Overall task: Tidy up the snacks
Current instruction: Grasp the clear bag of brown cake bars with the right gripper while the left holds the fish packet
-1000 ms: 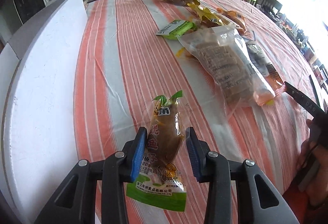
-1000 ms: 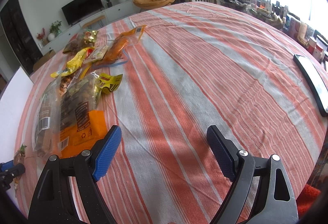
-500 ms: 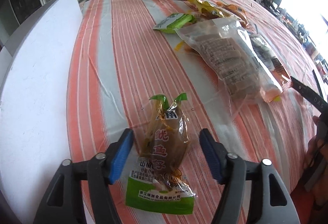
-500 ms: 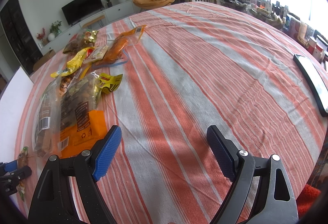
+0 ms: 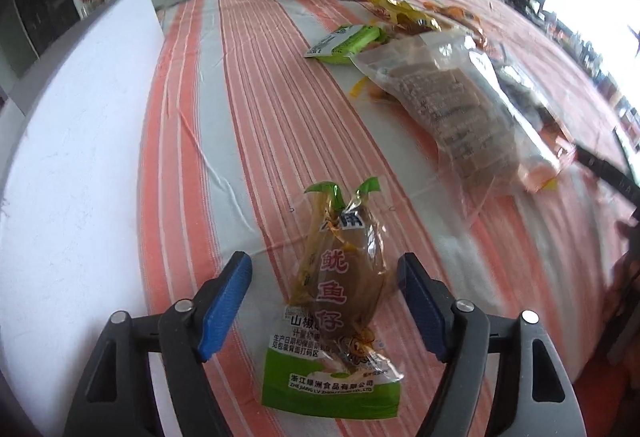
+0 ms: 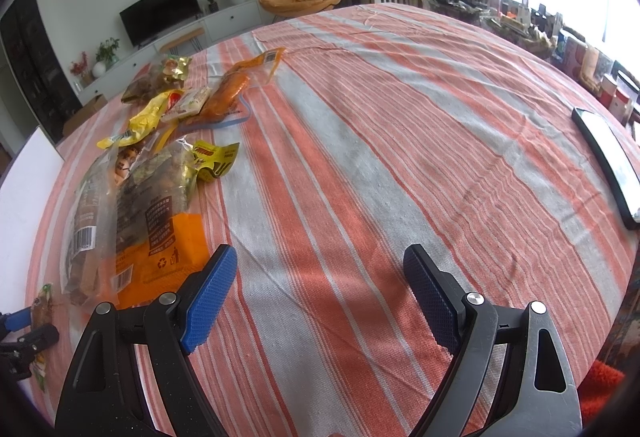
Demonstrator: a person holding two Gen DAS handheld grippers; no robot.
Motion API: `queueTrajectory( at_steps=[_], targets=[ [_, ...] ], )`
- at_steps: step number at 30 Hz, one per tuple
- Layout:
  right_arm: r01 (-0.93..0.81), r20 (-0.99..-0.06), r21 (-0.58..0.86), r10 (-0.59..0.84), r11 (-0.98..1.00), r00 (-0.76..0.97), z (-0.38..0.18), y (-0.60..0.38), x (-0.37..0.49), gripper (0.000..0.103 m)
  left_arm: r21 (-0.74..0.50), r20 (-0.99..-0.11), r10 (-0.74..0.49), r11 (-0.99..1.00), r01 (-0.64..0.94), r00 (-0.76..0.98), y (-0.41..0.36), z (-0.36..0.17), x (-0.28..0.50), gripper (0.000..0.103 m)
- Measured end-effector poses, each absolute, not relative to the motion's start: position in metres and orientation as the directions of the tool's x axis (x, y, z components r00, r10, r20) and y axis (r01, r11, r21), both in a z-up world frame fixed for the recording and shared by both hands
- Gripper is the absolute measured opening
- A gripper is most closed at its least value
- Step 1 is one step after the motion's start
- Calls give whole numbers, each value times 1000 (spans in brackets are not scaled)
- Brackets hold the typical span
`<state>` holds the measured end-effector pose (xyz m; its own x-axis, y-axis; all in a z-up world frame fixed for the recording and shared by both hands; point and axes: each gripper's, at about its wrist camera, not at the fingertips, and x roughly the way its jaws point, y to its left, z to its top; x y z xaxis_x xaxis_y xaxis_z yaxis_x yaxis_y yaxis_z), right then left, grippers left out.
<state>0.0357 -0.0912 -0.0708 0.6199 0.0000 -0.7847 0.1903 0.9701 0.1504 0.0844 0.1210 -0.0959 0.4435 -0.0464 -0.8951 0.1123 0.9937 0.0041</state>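
**Sorting barely started: one pouch set apart, the pile untouched**

Your left claw [image 5: 324, 291] stands wide open around the squid pouch [image 5: 340, 301], which lies free on the worktop [image 5: 256, 109] beside the white board [image 5: 80, 141]. Your right claw [image 6: 320, 295] gapes empty. The snack pile [image 6: 156, 157] is yet to be sorted.

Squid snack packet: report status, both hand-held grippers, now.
Left hand-held gripper open, straddling squid snack packet, not touching. Right hand-held gripper open, empty. Packet flat on striped tablecloth. Nothing blocking.
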Motion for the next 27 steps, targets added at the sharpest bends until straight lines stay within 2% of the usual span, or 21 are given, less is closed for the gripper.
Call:
queueTrajectory(
  at_steps=[1,2,4,7,9,13,14,16,19,21,23,25,26,27],
  targets=[
    [190,-784,152,1,970,621,-71,-90,36,88,2,-889,-48,994,108,456,120,-94,82,50],
    [190,-784,152,1,970,621,-71,-90,37,88,6,-886,-49,993,117,460,117,-91,80,43],
    [190,-781,162,8,968,624,-71,-92,36,88,28,-875,-29,994,110,483,114,-86,74,37],
    [200,-755,260,70,945,653,-67,-102,32,87,-78,-869,-113,993,92,482,124,-77,70,35],
    [177,-697,332,115,926,707,-54,-110,24,87,-167,-854,-180,983,72,487,135,-68,66,34],
    [-46,-632,345,268,937,727,-17,-77,22,88,-241,-818,-232,969,54,527,144,-44,58,30],
    [-133,-636,330,324,934,700,-10,-57,27,88,-268,-807,-251,962,47,535,147,-38,56,30],
    [-246,-693,249,350,937,631,-8,-14,41,87,-311,-782,-280,950,41,556,152,-24,52,30],
    [-323,-824,110,268,940,500,-34,48,72,86,-325,-756,-298,944,60,583,154,-3,45,30],
    [-351,-871,0,173,936,460,-55,81,88,90,-322,-744,-298,944,70,598,156,6,41,29],
    [-375,-876,-164,40,913,482,-68,103,94,92,-317,-731,-295,945,76,615,159,15,36,29],
    [-360,-873,-216,-15,908,487,-71,106,99,86,-307,-726,-289,948,81,624,161,19,32,29],
    [-349,-876,-198,-5,916,483,-68,103,100,59,-304,-726,-287,949,84,625,162,20,31,29],
    [-349,-883,-164,21,923,470,-65,97,100,58,-302,-725,-289,949,89,625,162,21,30,29]
  ],
)
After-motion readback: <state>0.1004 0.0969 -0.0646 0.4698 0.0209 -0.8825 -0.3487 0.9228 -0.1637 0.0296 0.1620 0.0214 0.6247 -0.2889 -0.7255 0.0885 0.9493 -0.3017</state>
